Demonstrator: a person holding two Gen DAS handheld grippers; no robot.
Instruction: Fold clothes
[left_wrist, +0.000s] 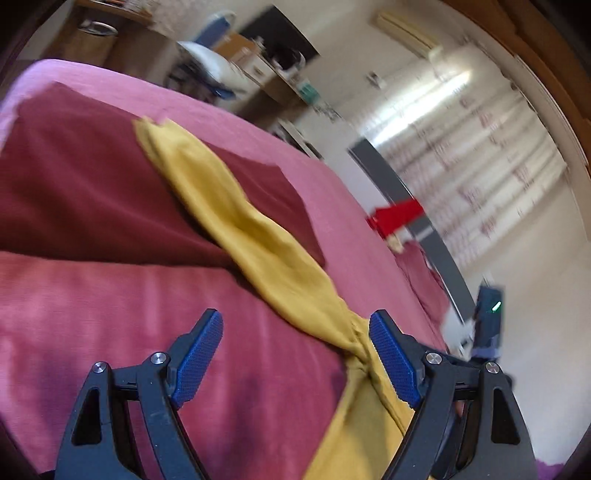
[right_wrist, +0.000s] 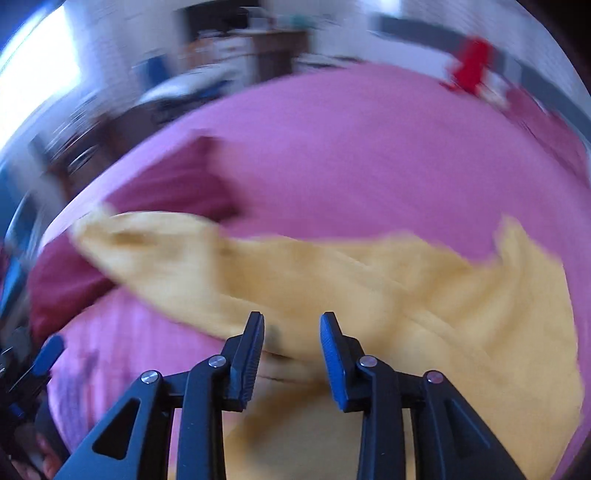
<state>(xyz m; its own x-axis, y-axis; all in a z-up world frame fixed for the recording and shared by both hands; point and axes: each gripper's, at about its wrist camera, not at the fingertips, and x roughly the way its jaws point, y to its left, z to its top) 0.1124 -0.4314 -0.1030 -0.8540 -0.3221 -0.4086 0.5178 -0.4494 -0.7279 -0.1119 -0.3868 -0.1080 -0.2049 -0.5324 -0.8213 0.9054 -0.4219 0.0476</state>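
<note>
Two grippers hang over the bed: the left gripper (left_wrist: 295, 350) gapes wide with nothing between its pads, and the right gripper (right_wrist: 291, 350) is parted, gripping nothing. Beneath them a mustard-yellow garment (left_wrist: 258, 236) lies twisted across the pink bedsheet (right_wrist: 332, 147), its far end over a maroon cloth (left_wrist: 81, 173). Farther off sits a red object (left_wrist: 395, 218).

A mustard-yellow garment (left_wrist: 258, 229) lies twisted and stretched across the dark red cloth (left_wrist: 74, 184).
</note>
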